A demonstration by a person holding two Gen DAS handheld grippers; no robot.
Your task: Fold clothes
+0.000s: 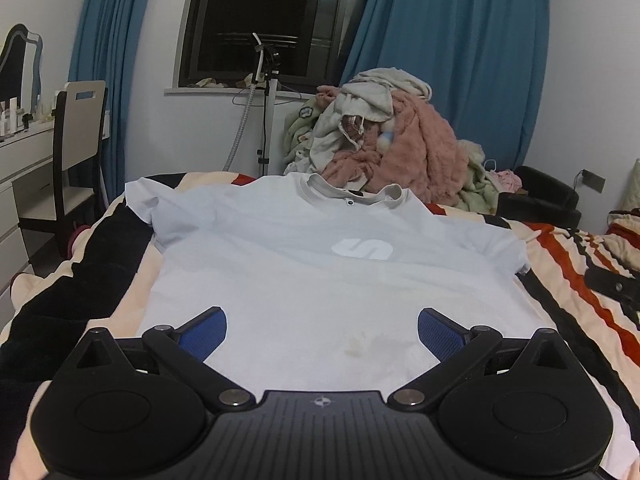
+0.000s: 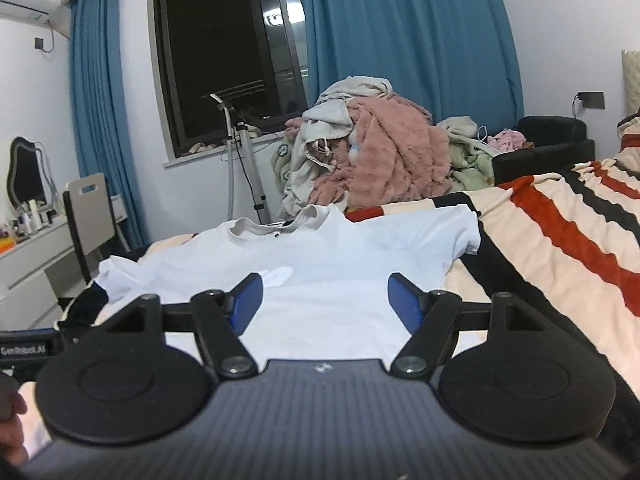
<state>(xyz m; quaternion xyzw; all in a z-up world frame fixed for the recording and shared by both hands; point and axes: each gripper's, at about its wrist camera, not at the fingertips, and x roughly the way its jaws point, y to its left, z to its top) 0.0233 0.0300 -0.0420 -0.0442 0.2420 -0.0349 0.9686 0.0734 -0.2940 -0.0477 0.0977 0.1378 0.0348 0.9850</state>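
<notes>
A pale blue T-shirt (image 1: 304,280) with a white logo lies spread flat, front up, on the striped bed, collar at the far end. My left gripper (image 1: 322,330) is open and empty, low over the shirt's near hem. In the right wrist view the same shirt (image 2: 340,256) lies ahead, its right sleeve reaching toward the striped blanket. My right gripper (image 2: 326,300) is open and empty, just above the shirt's lower part. A piece of the other gripper (image 2: 28,346) shows at the left edge.
A striped red, black and cream blanket (image 1: 568,264) covers the bed. A heap of pink and beige clothes (image 1: 400,140) sits behind the bed's far edge. A chair (image 1: 76,152) and white desk stand left. A black seat (image 2: 544,144) stands at the right.
</notes>
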